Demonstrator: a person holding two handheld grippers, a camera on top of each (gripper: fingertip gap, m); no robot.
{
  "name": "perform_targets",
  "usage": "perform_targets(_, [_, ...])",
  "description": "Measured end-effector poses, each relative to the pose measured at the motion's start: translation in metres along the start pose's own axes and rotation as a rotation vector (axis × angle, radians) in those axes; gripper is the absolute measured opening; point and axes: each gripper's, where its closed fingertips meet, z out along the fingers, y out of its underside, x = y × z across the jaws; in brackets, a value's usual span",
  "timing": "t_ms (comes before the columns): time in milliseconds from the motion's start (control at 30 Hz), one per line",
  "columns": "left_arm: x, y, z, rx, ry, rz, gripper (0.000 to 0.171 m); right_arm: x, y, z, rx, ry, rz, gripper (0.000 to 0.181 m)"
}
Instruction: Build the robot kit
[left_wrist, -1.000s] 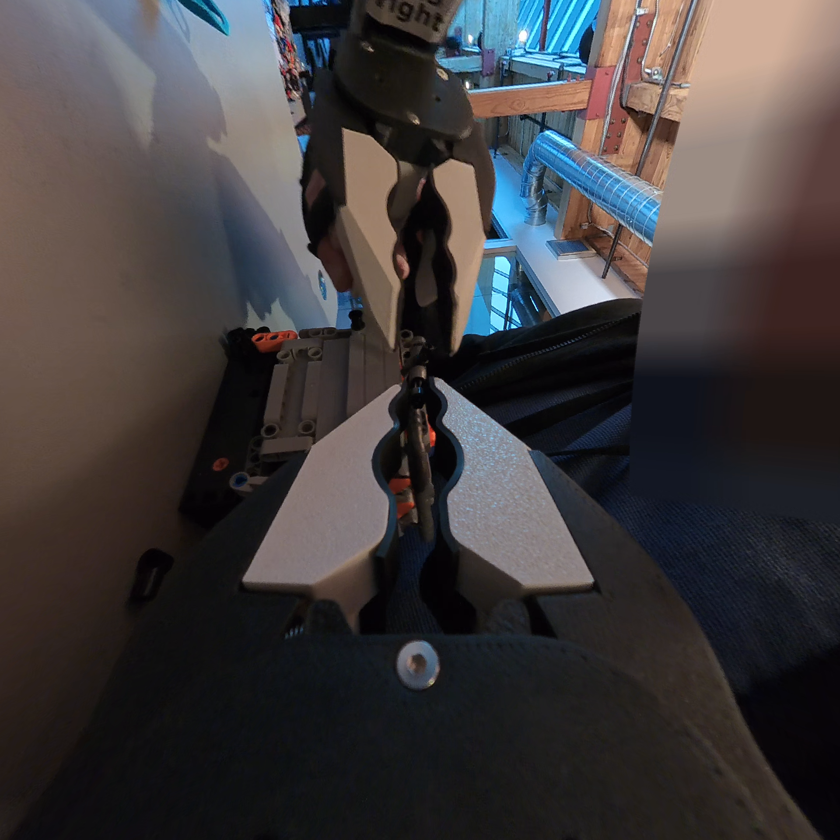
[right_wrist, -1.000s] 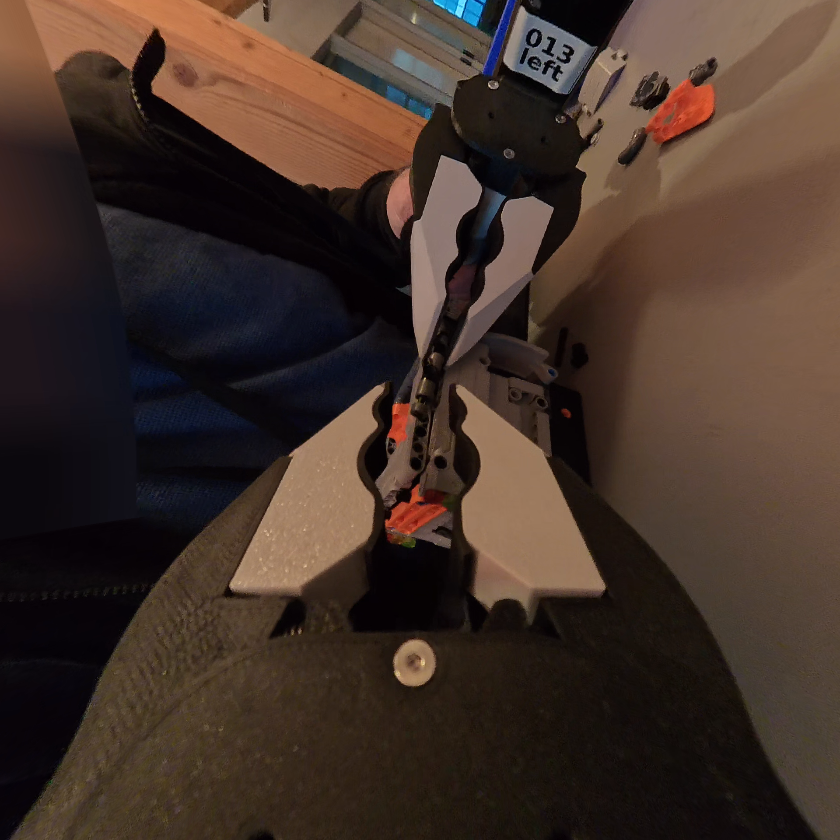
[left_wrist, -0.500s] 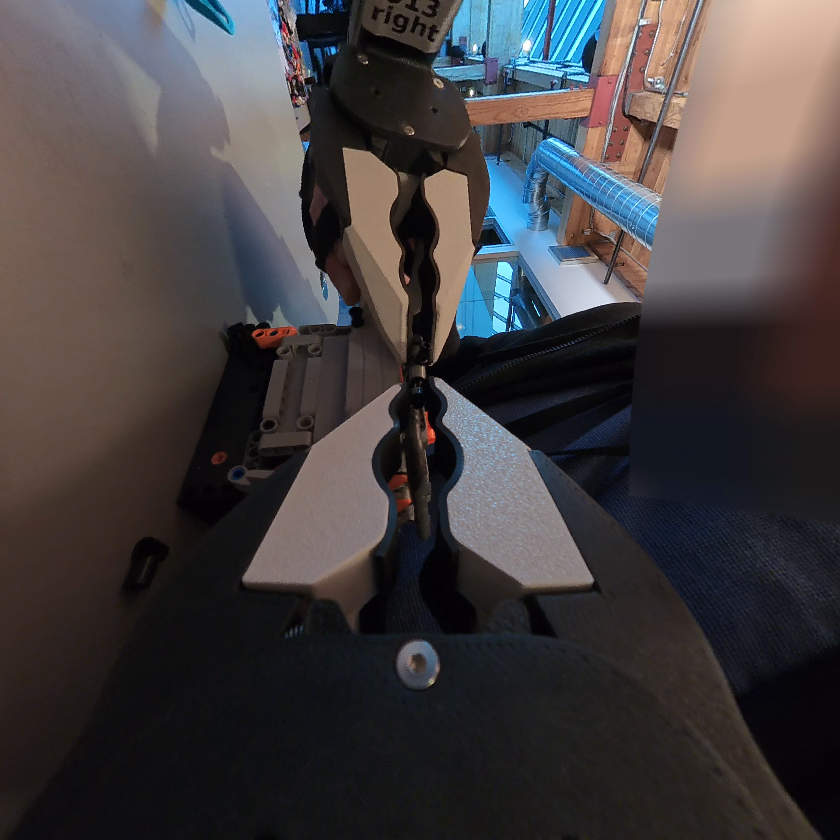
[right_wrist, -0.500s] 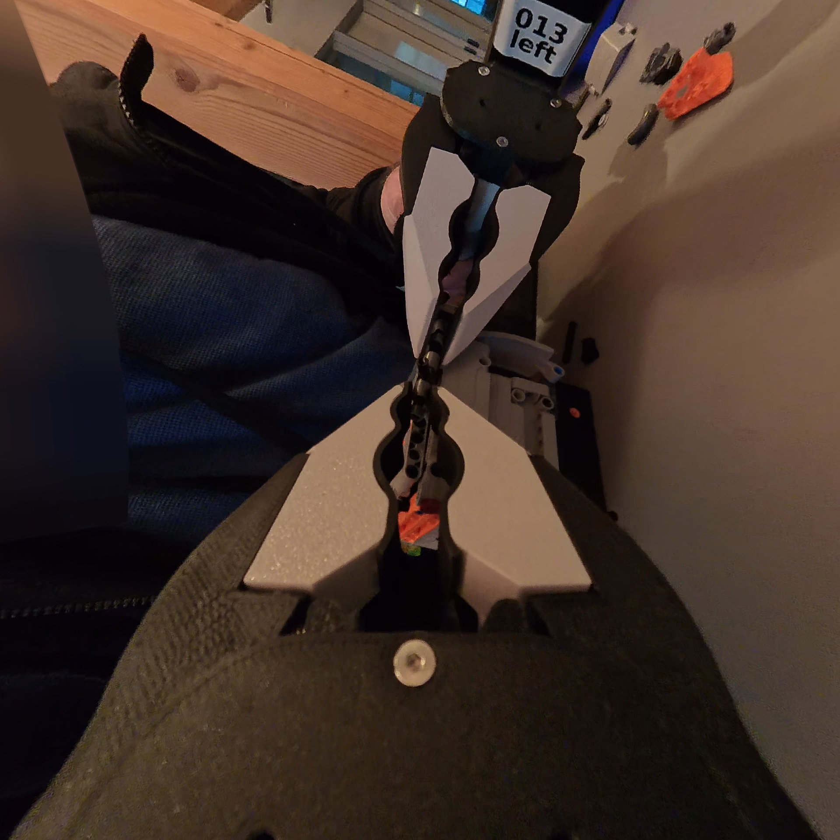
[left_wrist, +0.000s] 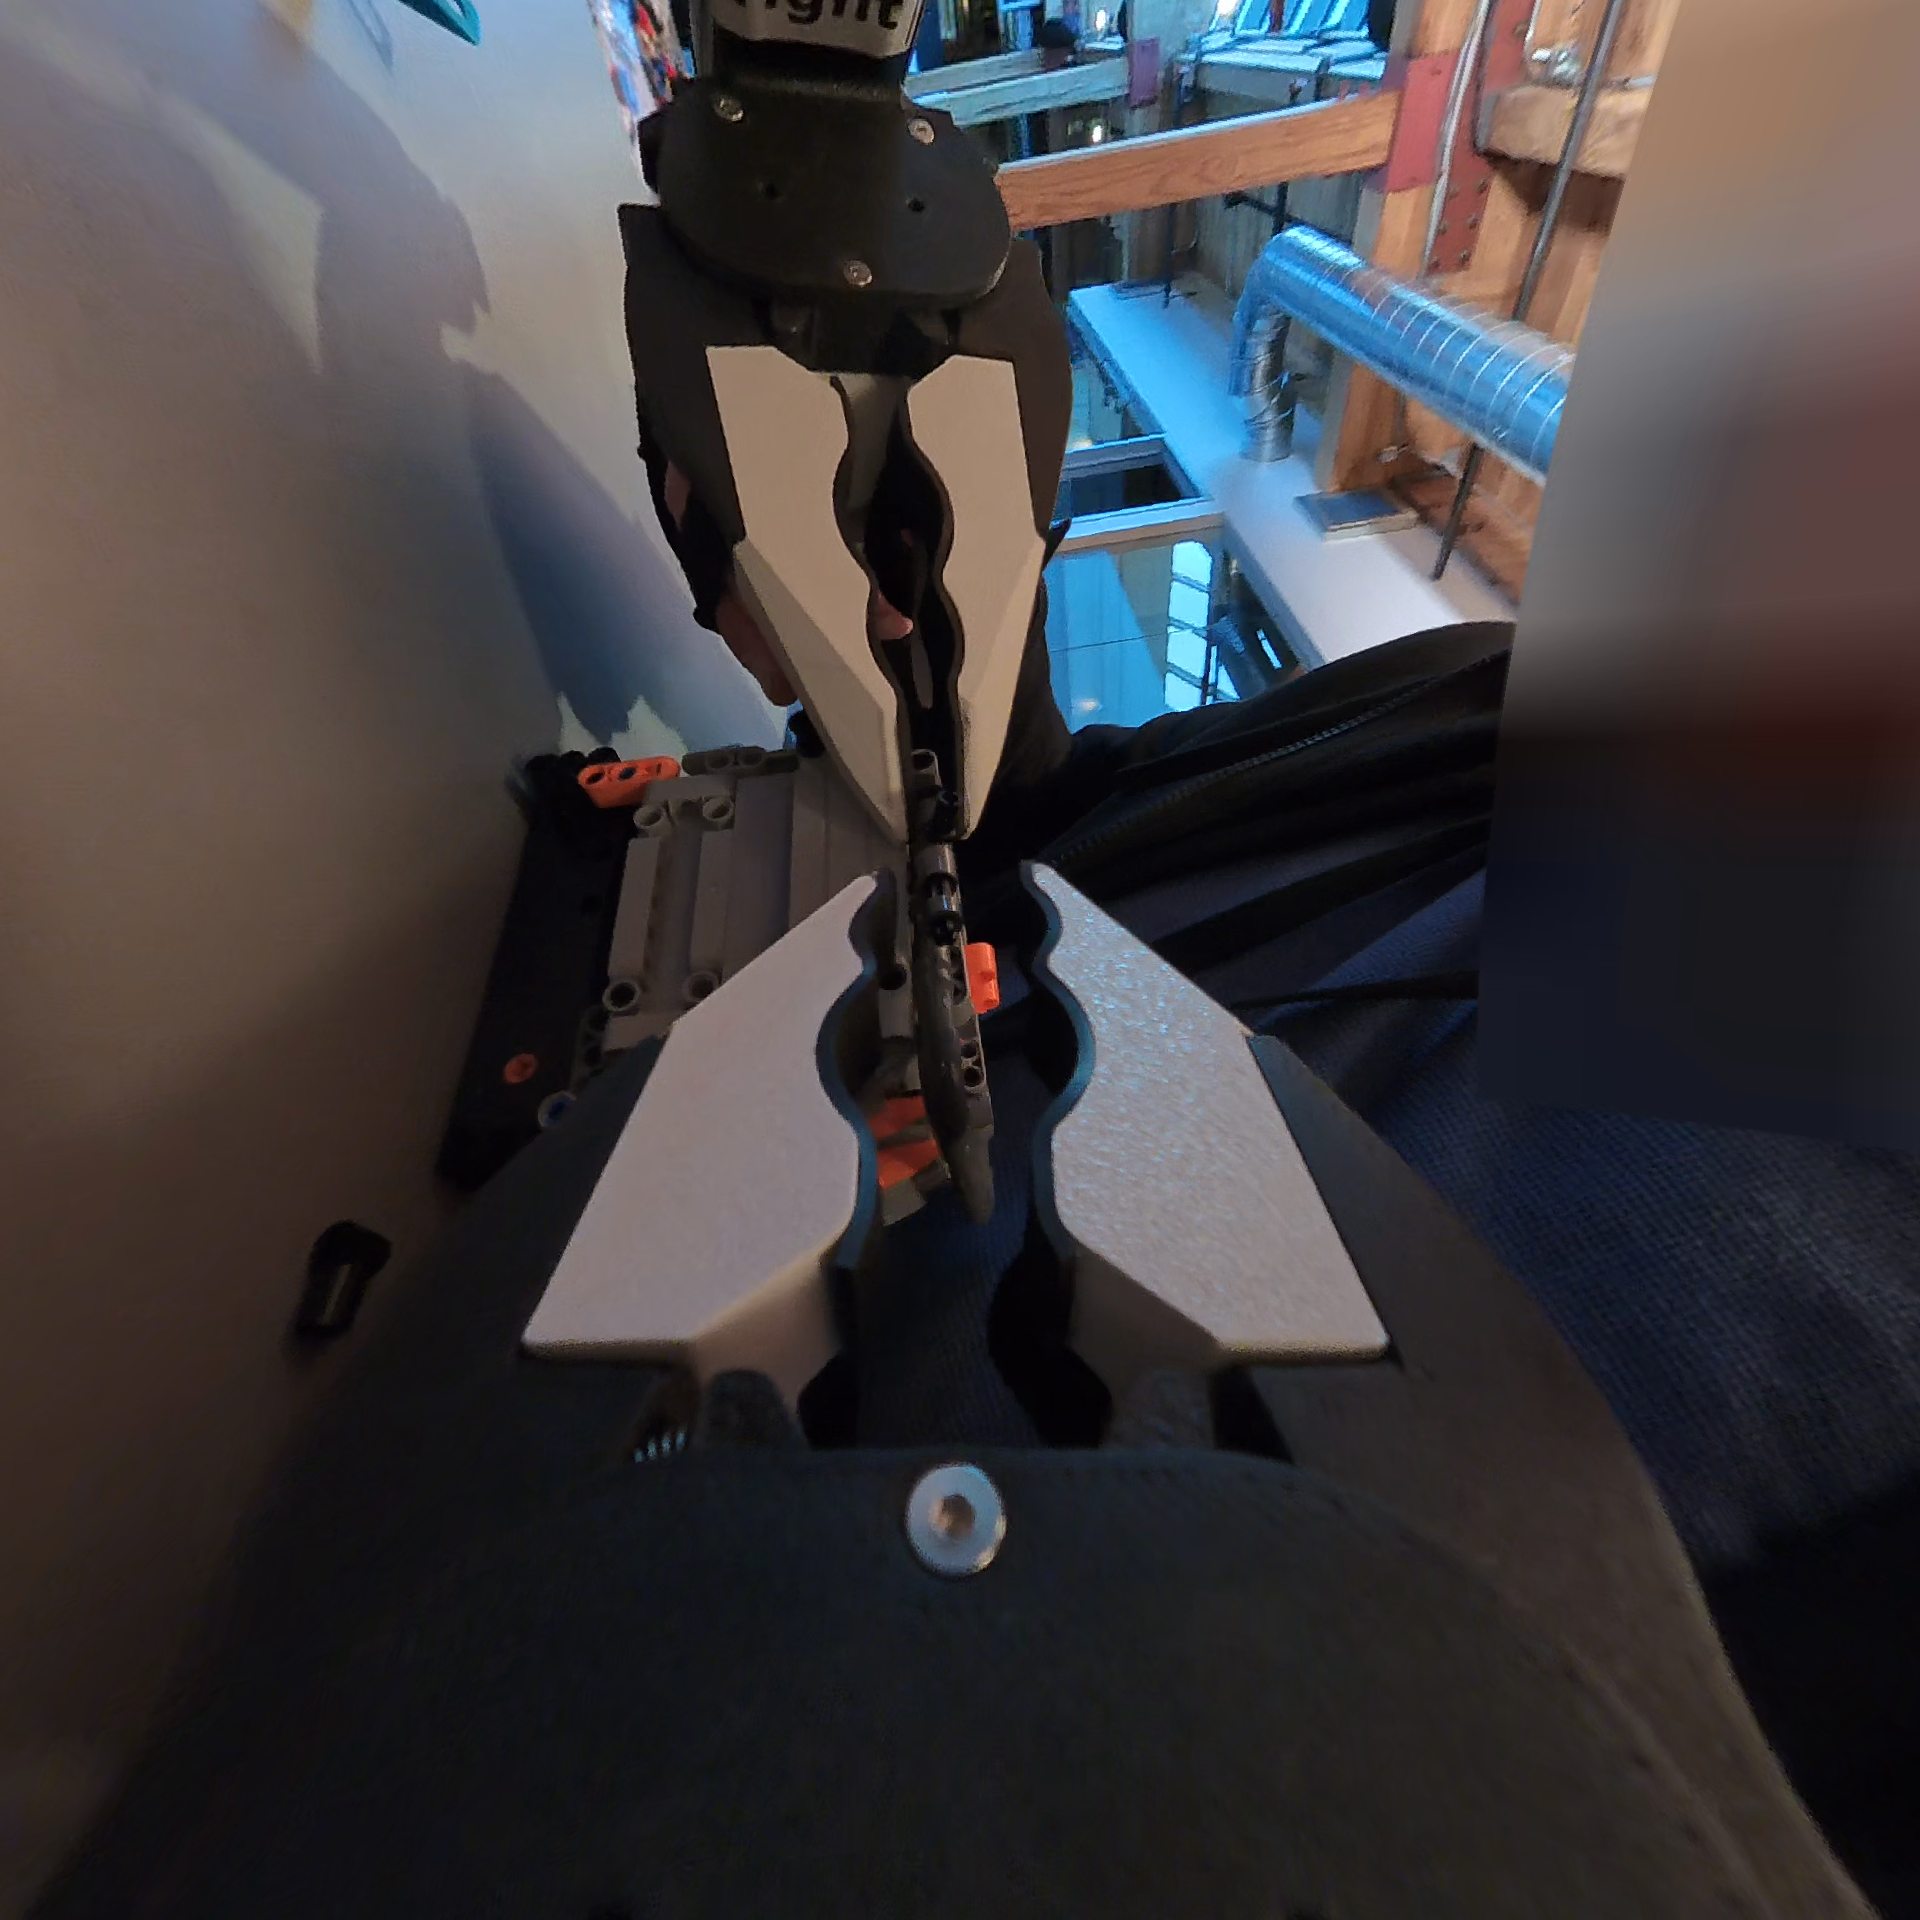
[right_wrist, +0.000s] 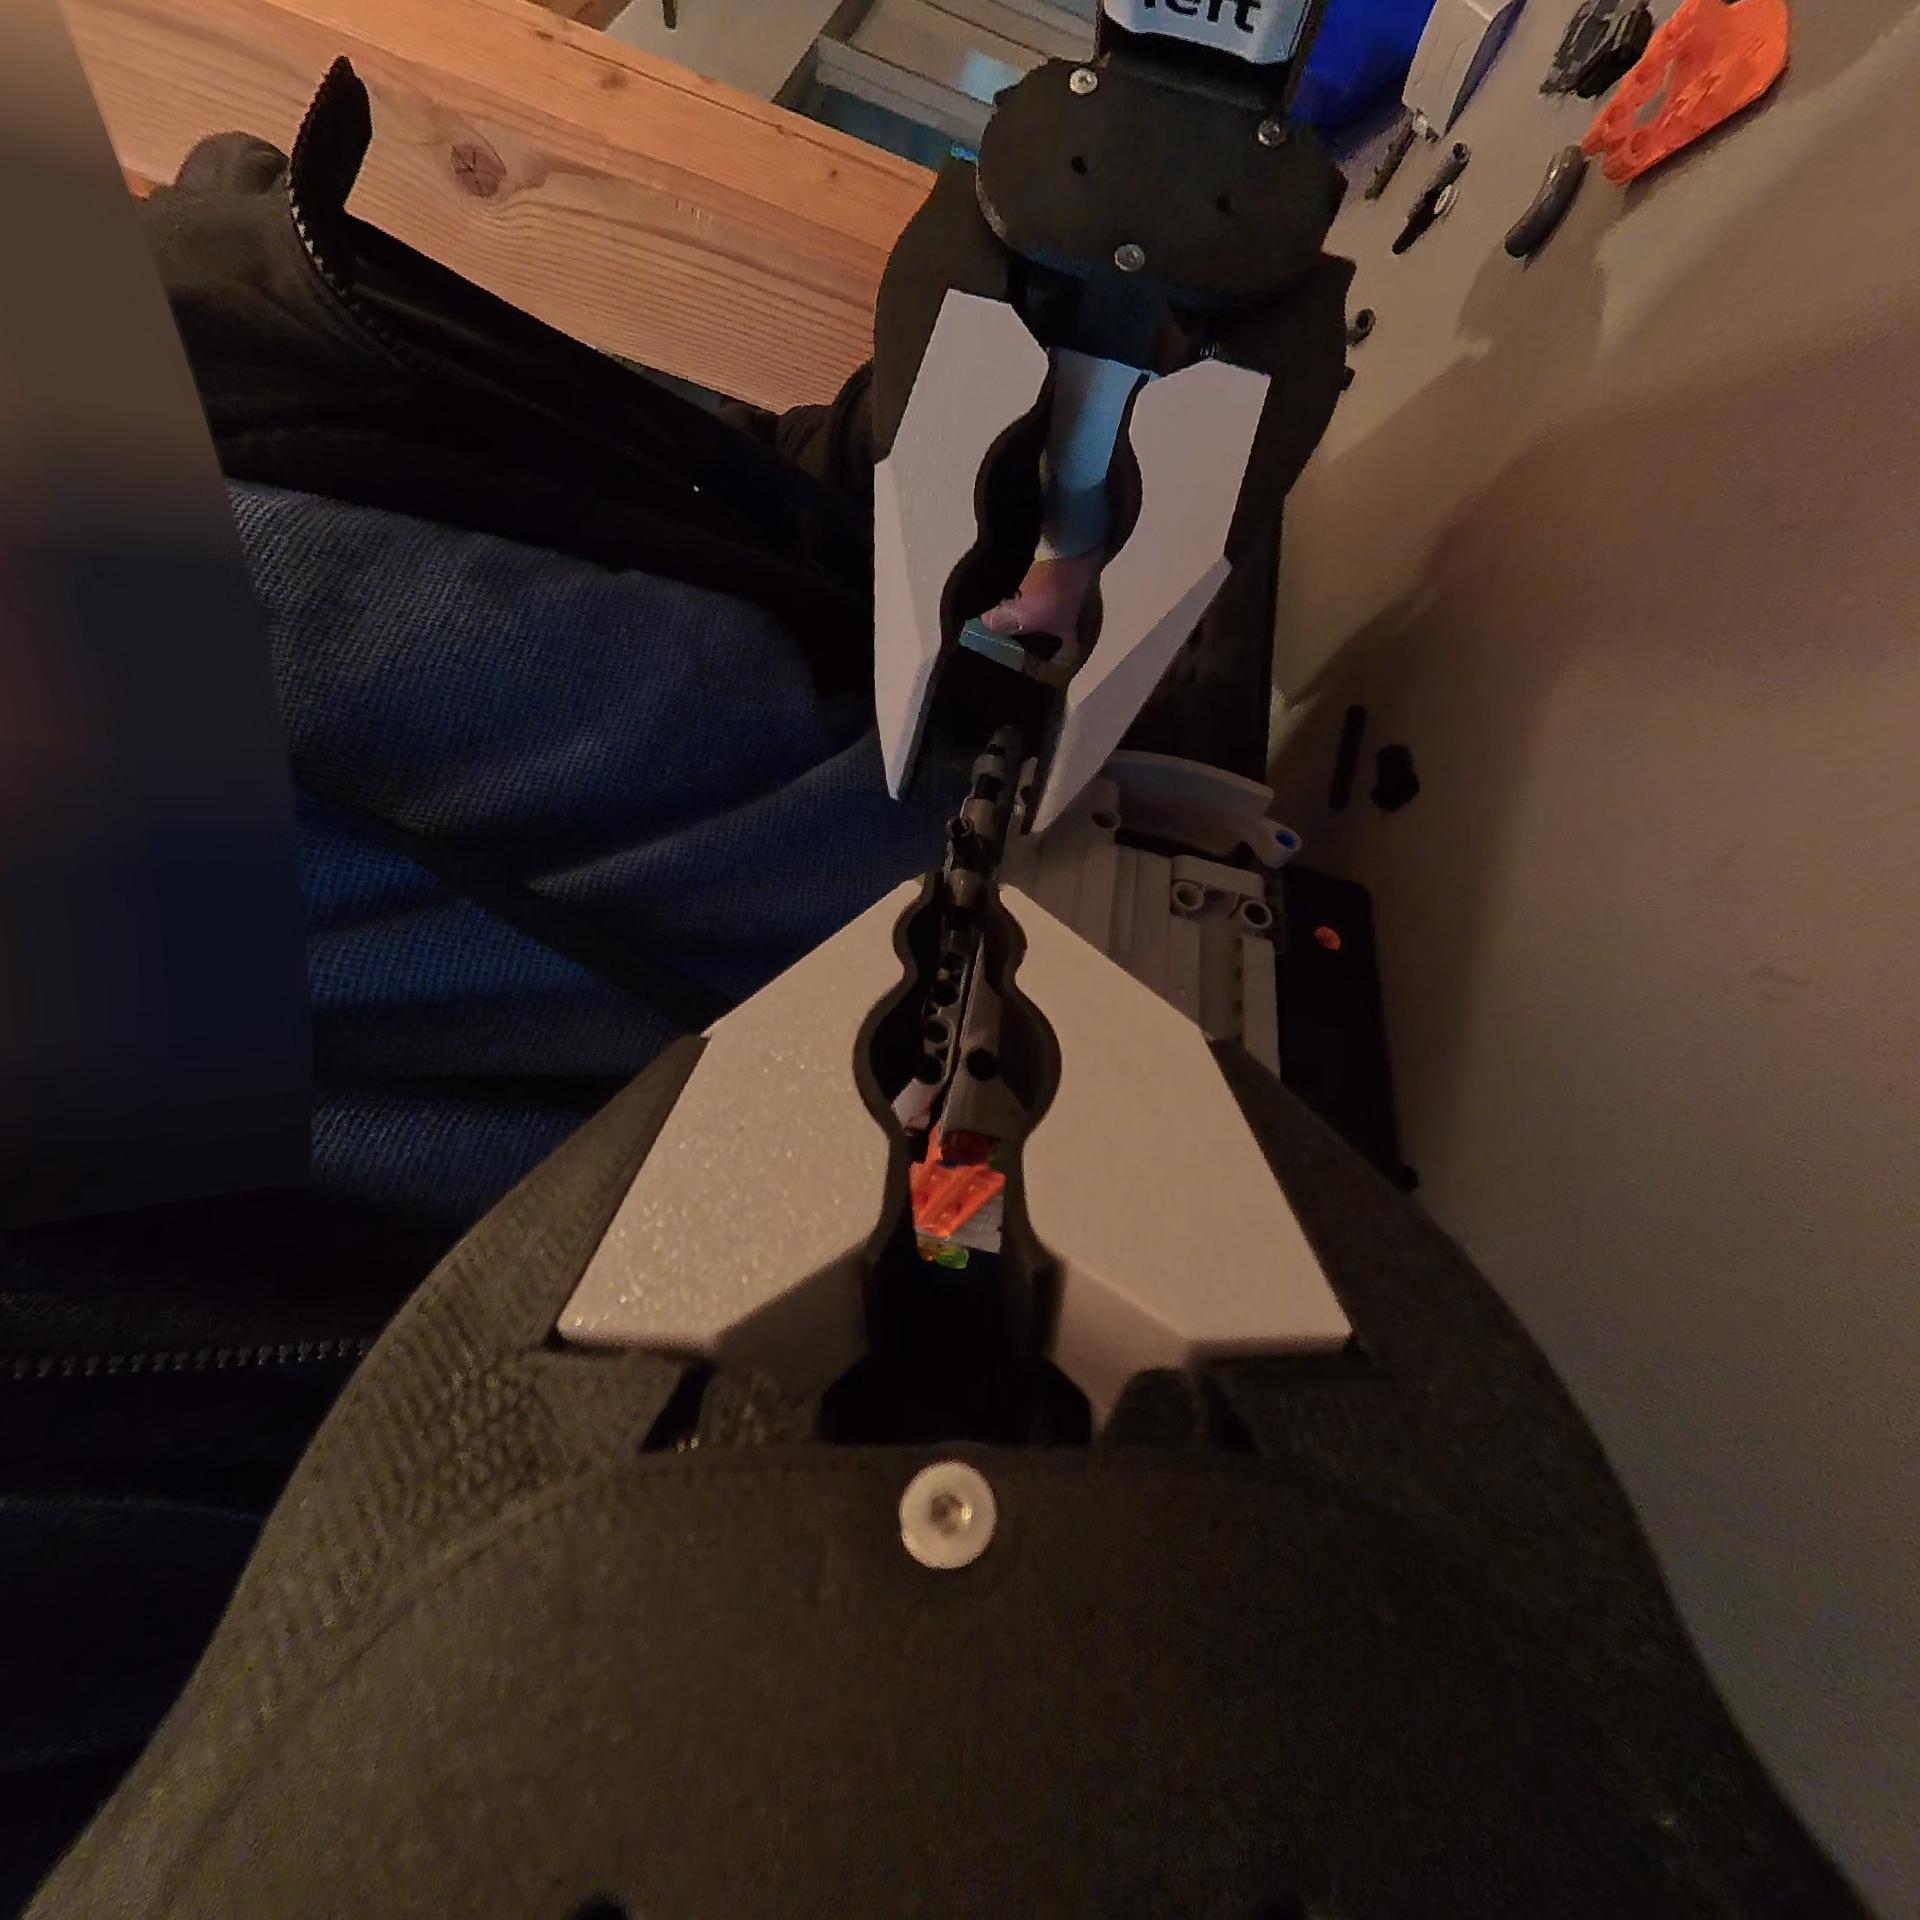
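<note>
Looking along our left gripper (left_wrist: 951, 883), we are seeing its fingers spread apart around a dark brick assembly (left_wrist: 940, 1039) without pinching it. Opposite, our right gripper (left_wrist: 930, 821) is pointing back at us, clenched on the assembly's far end; a hand behind it is mostly hidden.

In the right wrist view, our right gripper (right_wrist: 961, 904) is gripping the assembly (right_wrist: 961, 1039), whose orange end (right_wrist: 951, 1195) is sitting deep between the fingers.
</note>
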Motion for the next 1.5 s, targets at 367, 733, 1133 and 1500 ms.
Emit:
perform_targets(367, [-0.004, 0.001, 0.011, -0.101, -0.109, 0.070, 0.004, -0.001, 0.001, 0.000, -0.004, -0.025, 0.005, 0.004])
perform_targets(733, [-0.001, 0.003, 0.012, -0.054, -0.063, -0.047, 0.004, -0.003, 0.002, 0.000, -0.002, -0.051, 0.007, 0.004])
perform_targets(1133, [0.002, 0.010, 0.012, -0.039, -0.034, -0.048, 0.004, -0.008, 0.007, 0.006, -0.031, -0.042, -0.006, 0.004])
perform_targets(1500, [0.008, 0.013, 0.014, -0.040, -0.016, -0.032, 0.004, -0.013, 0.009, 0.007, -0.052, -0.033, -0.024, 0.004])
